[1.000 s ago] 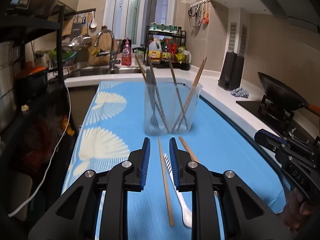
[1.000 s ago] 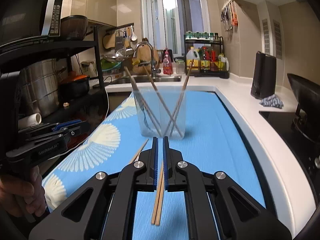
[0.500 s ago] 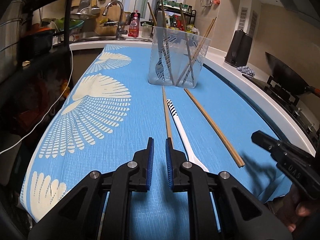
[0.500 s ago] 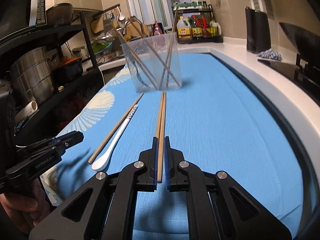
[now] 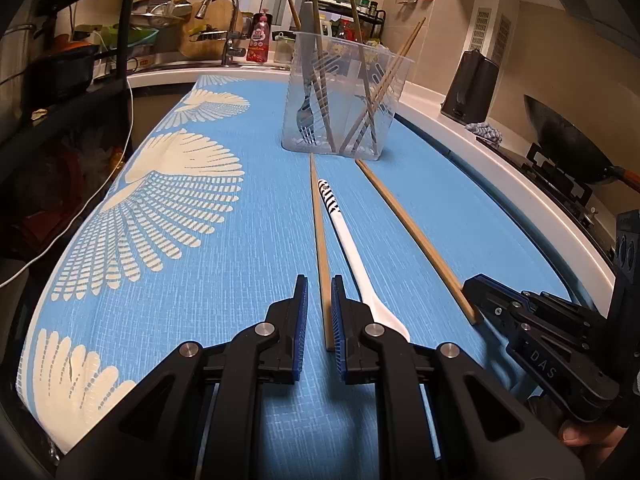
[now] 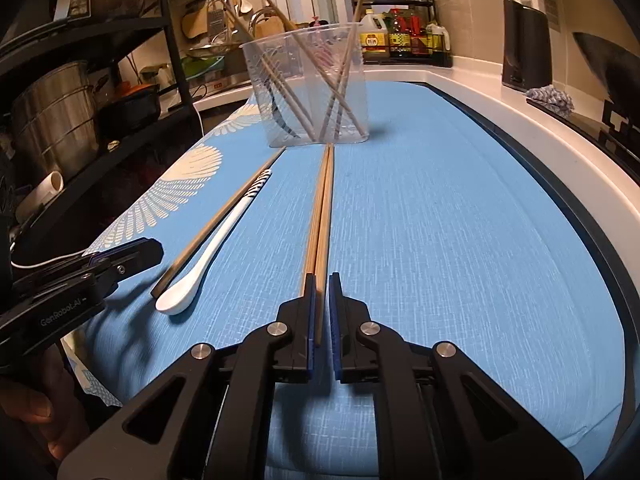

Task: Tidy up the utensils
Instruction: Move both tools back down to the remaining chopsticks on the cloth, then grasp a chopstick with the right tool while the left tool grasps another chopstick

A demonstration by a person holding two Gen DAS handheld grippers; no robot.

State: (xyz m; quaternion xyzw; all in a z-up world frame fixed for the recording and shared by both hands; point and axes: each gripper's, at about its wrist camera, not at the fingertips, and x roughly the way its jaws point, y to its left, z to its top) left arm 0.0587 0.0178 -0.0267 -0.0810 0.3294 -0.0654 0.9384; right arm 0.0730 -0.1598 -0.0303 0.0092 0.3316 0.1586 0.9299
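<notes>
A clear plastic cup (image 5: 340, 120) (image 6: 308, 92) holding chopsticks and a fork stands on the blue cloth (image 5: 240, 280). In front of it lie a single chopstick (image 5: 318, 220), a white spoon (image 5: 348, 240) (image 6: 216, 244) with a striped handle, and a pair of chopsticks (image 6: 322, 200) (image 5: 408, 224). My left gripper (image 5: 319, 280) is down on the cloth and straddles the single chopstick's near end, with a gap at its left pad. My right gripper (image 6: 322, 278) straddles the pair's near end, jaws barely apart, with a slit of cloth showing at its right pad.
The white counter edge (image 6: 560, 140) runs along the right, with a wok (image 5: 568, 148) on the stove and a black appliance (image 5: 472, 84) beyond it. A dark shelf rack with pots (image 6: 52, 120) stands to the left. A sink tap (image 5: 224, 12) and bottles are at the back.
Both grippers have sunk to the cloth onto the near ends of the chopsticks. The left jaws have narrowed around the single chopstick. The right jaws have parted slightly.
</notes>
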